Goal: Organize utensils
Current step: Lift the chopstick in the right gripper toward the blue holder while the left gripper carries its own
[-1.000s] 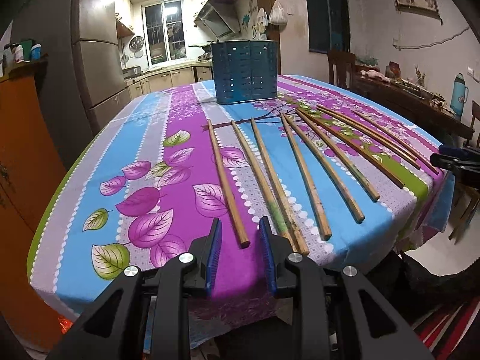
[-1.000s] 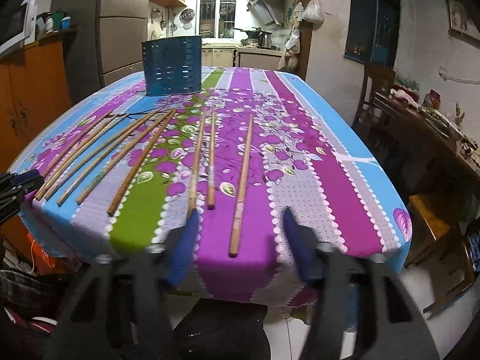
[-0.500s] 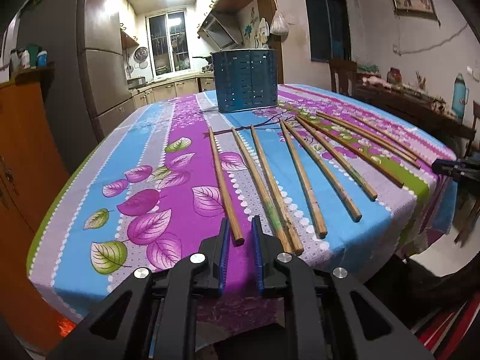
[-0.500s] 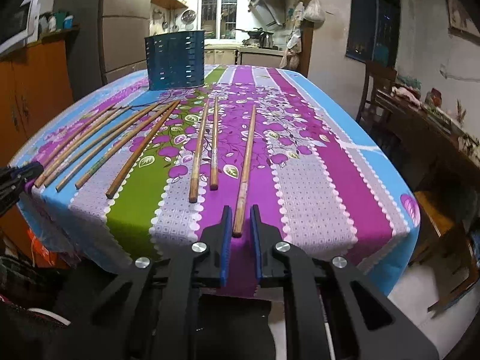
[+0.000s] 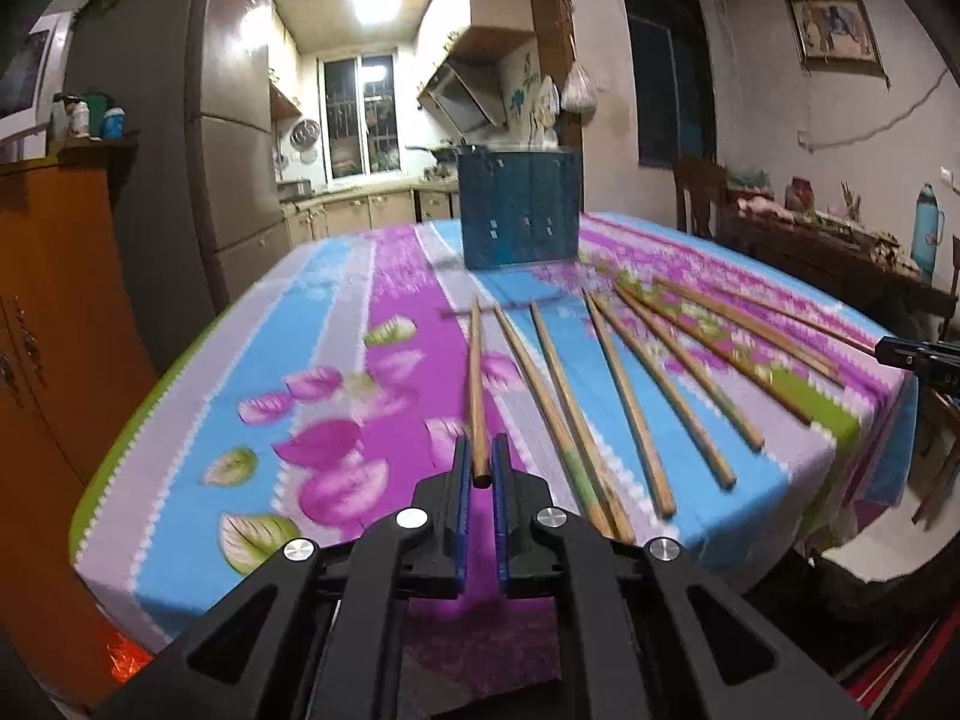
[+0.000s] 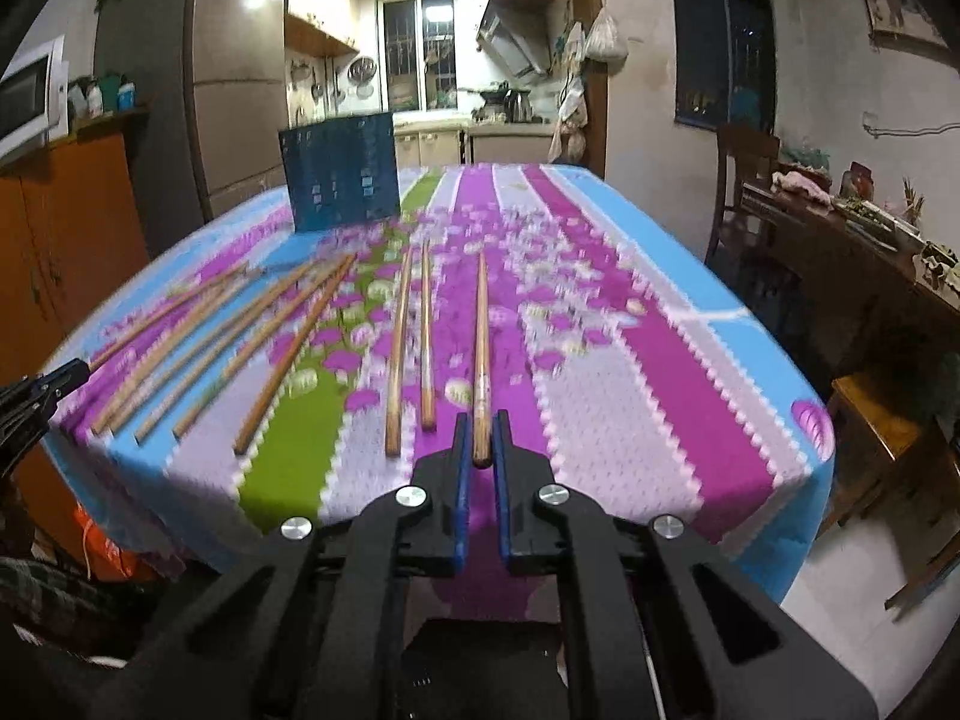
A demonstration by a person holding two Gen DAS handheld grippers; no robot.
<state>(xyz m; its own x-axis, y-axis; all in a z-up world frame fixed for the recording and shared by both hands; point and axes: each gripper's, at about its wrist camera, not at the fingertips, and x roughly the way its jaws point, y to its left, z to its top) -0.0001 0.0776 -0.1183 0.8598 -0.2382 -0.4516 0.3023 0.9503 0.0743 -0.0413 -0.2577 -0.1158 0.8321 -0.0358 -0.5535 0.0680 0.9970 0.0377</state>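
Several long wooden chopsticks lie fanned out on the flowered tablecloth (image 5: 336, 300). My left gripper (image 5: 478, 468) is shut on the near end of the leftmost chopstick (image 5: 476, 384), which points away toward the blue slotted utensil holder (image 5: 519, 213). My right gripper (image 6: 478, 441) is shut on the near end of the rightmost chopstick (image 6: 481, 348). The utensil holder also shows in the right wrist view (image 6: 341, 171), at the far left of the table. The other chopsticks (image 5: 624, 396) (image 6: 288, 348) lie loose between the two held ones.
The table's front edge runs just ahead of both grippers. An orange cabinet (image 5: 54, 324) stands at the left, a grey fridge (image 5: 234, 168) behind it. A wooden chair (image 6: 750, 192) and a cluttered sideboard (image 6: 870, 252) stand at the right.
Both grippers have closed, each onto the near end of a chopstick. Both have risen, and the two held chopsticks have tilted up off the cloth.
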